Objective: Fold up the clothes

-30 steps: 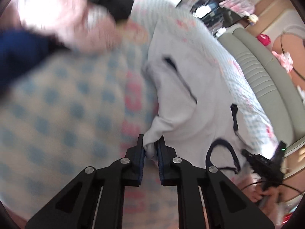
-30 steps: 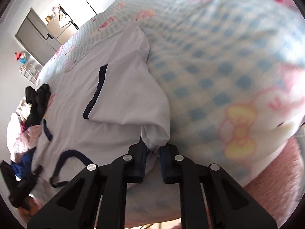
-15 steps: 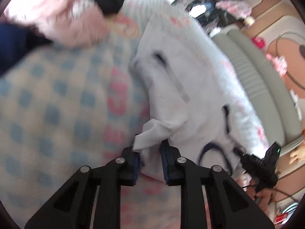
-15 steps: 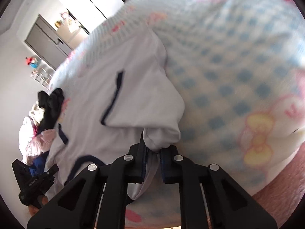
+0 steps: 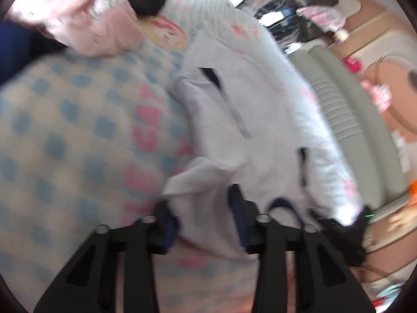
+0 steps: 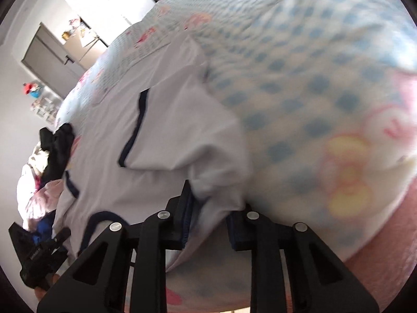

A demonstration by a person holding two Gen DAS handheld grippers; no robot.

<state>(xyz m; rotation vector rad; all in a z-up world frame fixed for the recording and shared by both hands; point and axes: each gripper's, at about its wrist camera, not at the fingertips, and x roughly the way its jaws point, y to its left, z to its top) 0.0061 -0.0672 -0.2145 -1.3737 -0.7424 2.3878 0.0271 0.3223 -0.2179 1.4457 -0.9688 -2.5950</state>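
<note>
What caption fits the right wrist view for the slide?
Right gripper open around a bunched corner of the white shirt on the checkered blanket.

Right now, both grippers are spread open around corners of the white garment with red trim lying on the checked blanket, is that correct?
Not quite: the trim on the white garment is dark navy, not red, as the right wrist view shows. The left gripper and right gripper are indeed open, over the checked blanket.

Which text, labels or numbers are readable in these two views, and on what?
None readable.
Other claw's black body, right wrist view: small white lettering, too small and blurred to read.
Pink garment, left wrist view: tiny dark marks, motion-blurred, unreadable.
Checked blanket: cartoon prints only, no words.
White garment: no print visible.
</note>
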